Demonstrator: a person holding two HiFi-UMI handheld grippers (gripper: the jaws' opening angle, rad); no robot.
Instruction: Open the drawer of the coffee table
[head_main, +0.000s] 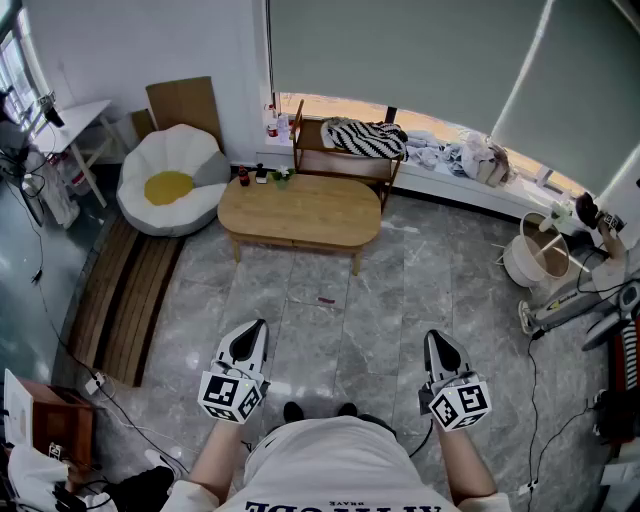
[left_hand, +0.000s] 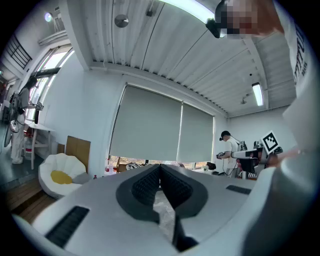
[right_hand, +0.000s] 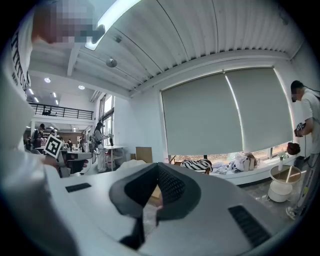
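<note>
Both left tongs (head_main: 255, 330) and right tongs (head_main: 436, 342) are closed, empty. The coffee bench (head_main: 300, 212) sits well ahead across the floor (head_main: 335, 310), long axis crosswise to me, nearer my left; I see no drawer yet.

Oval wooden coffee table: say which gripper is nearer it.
Left. The left gripper is in line with the left half of the oval wooden coffee table; the right gripper is off beyond its right end.
</note>
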